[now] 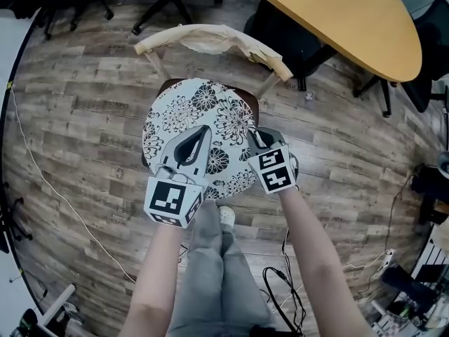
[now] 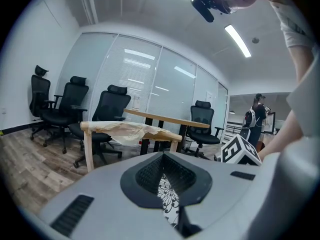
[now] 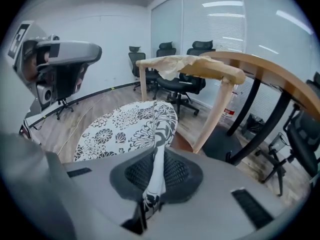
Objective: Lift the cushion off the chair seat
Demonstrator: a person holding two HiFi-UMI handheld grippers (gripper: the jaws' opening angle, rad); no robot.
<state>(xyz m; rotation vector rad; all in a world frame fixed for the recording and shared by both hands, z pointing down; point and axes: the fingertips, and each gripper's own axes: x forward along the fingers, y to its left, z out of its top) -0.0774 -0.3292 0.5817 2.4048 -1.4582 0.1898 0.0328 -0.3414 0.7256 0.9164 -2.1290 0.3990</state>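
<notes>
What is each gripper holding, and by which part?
Both hold the floral cushion by its near edge: the left gripper pinches the fabric on the left side, and the right gripper pinches the right rim.

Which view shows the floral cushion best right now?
Head view: the cushion shows almost whole from above. The right gripper view shows its top surface and the gripped fold at its edge; the left gripper view shows only a gripped sliver.

light: bright, even, ceiling strips (image 2: 239, 40) | edges: fisheye-warped, dark vignette | focus: sharp
</notes>
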